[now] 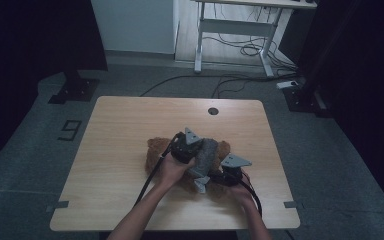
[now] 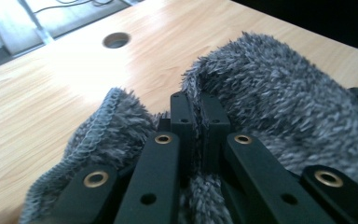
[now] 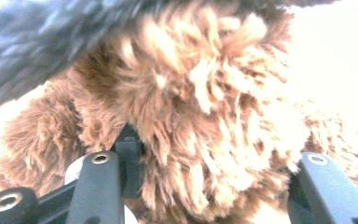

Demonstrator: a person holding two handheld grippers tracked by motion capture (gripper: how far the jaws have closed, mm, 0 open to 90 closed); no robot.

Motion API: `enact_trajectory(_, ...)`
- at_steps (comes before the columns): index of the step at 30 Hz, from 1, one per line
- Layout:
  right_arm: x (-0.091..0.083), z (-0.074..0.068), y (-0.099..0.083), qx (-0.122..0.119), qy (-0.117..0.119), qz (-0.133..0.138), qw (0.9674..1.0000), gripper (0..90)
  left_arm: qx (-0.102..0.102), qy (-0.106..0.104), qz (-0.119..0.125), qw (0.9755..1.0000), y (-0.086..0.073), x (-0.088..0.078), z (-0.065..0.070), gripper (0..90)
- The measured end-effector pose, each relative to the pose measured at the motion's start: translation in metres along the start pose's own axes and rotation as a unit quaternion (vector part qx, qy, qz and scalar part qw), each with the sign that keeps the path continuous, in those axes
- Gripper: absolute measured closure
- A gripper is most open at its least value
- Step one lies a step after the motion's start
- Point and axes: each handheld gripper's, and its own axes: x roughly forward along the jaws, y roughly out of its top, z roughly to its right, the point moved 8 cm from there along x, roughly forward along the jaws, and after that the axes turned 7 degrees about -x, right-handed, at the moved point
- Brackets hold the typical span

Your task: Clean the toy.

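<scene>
Mid light wooden surface (image 1: 120,150): shaggy brown plush toy (image 3: 191,116) lying flat, fuzzy grey cloth (image 2: 270,107) draped across it. Left tongs (image 2: 198,107) pinched shut on cloth edge. Right tongs (image 3: 209,182) clamp plush. Wrapping/dressing looks partway; most of plush uncovered.
</scene>
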Motion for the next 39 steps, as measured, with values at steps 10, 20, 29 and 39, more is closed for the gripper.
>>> enact_trajectory(10,-0.001,0.0,-0.001,0.006,0.003,0.001,1.0,47.7,-0.031,0.052,0.025,0.9978,-0.029,-0.054,-0.071,86.1)
enact_trajectory(20,-0.001,0.0,-0.002,0.015,0.003,0.002,0.9999,47.7,-0.094,0.077,-0.002,0.9926,-0.084,-0.069,-0.125,86.3)
enact_trajectory(29,-0.001,0.001,-0.003,0.025,0.005,0.004,0.9997,47.7,-0.136,0.059,-0.061,0.9871,-0.13,-0.044,-0.139,86.2)
enact_trajectory(39,-0.001,0.002,-0.003,0.028,0.006,0.005,0.9996,47.7,-0.109,0.061,0.024,0.992,-0.07,-0.08,-0.128,85.9)
